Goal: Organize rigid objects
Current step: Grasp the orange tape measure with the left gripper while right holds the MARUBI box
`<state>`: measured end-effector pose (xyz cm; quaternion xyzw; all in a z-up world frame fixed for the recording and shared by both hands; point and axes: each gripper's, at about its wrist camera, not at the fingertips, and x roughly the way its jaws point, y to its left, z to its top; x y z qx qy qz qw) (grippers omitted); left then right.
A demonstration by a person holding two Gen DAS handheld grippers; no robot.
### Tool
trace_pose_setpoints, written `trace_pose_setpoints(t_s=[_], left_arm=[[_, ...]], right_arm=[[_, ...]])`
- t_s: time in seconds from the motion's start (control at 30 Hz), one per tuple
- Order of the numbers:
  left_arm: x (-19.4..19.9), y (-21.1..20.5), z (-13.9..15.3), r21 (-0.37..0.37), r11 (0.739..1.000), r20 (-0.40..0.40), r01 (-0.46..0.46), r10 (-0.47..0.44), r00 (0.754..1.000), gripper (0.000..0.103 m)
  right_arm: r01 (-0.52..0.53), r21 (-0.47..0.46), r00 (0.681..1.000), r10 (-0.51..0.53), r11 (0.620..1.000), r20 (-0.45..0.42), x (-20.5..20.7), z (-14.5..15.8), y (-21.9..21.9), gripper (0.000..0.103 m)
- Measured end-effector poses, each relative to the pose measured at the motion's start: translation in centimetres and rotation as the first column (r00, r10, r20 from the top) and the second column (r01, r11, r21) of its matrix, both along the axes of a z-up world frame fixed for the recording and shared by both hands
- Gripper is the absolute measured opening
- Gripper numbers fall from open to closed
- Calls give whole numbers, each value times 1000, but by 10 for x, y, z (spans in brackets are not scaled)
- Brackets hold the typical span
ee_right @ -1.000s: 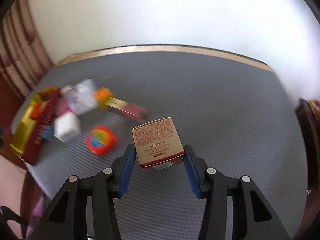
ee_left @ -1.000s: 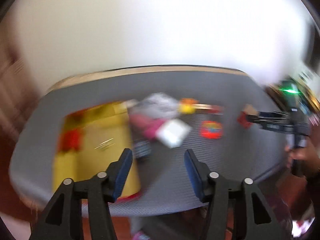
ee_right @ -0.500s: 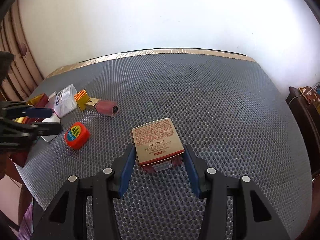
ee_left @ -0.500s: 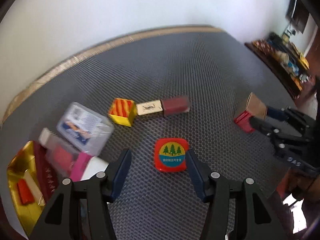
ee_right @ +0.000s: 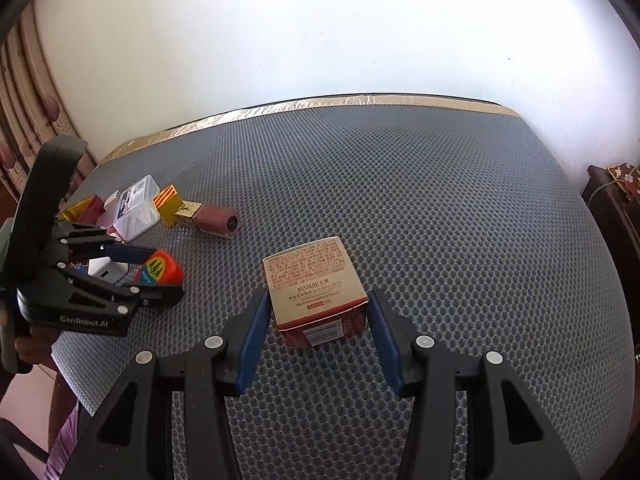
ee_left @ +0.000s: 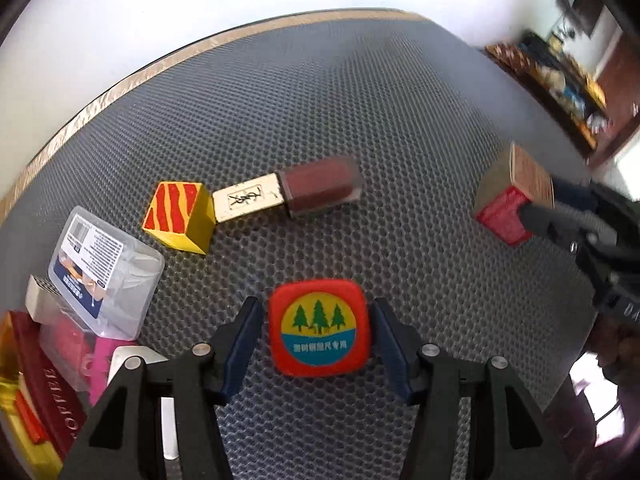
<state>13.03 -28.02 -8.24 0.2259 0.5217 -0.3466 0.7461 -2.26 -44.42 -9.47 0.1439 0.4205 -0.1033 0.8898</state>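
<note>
left claw point(ee_left: 318, 334) gapes around the red badge point(ee_left: 319, 335), right claw point(ee_right: 316, 316) gapes around the marubi box point(ee_right: 315, 286)

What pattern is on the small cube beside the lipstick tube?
Wavy red stripes on yellow; the cube shows best in the left wrist view.

A: What lies behind the bench point(ee_right: 400, 184)?

B: A plain white wall point(ee_right: 300, 32), brightly lit, almost washed out. The bench top is a grey honeycomb mat with a gold strip point(ee_right: 360, 101) along its far edge.

A: And to the sides?

B: On the left, a curtain point(ee_right: 24, 120) in brownish vertical folds. On the right, a dark wooden cabinet point(ee_right: 612, 200); the left wrist view shows a cluttered shelf point(ee_left: 552, 76) there, too blurred to read.
</note>
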Motion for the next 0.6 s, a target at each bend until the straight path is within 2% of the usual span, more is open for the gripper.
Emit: trace_pose_setpoints(t_s=[0.13,0.2,0.4,0.6], left_arm=[[-7,1,1,-1,1000,47,-28,28,998,47],[-23,6,5,-18,999,56,-50,51,997,47],[-67,33,33,-118,988,27,-102,106,994,47],[-89,72,67,-168,972,46,-162,172,984,47]], right_arm=[[-1,3,1000,1,1000,-19,5,-6,2,47],[5,18,999,-4,1000,-37,5,-11,0,47],[23,32,998,-21,999,-62,3,-22,-1,46],[27,38,998,-24,999,-62,2,-20,-2,46]])
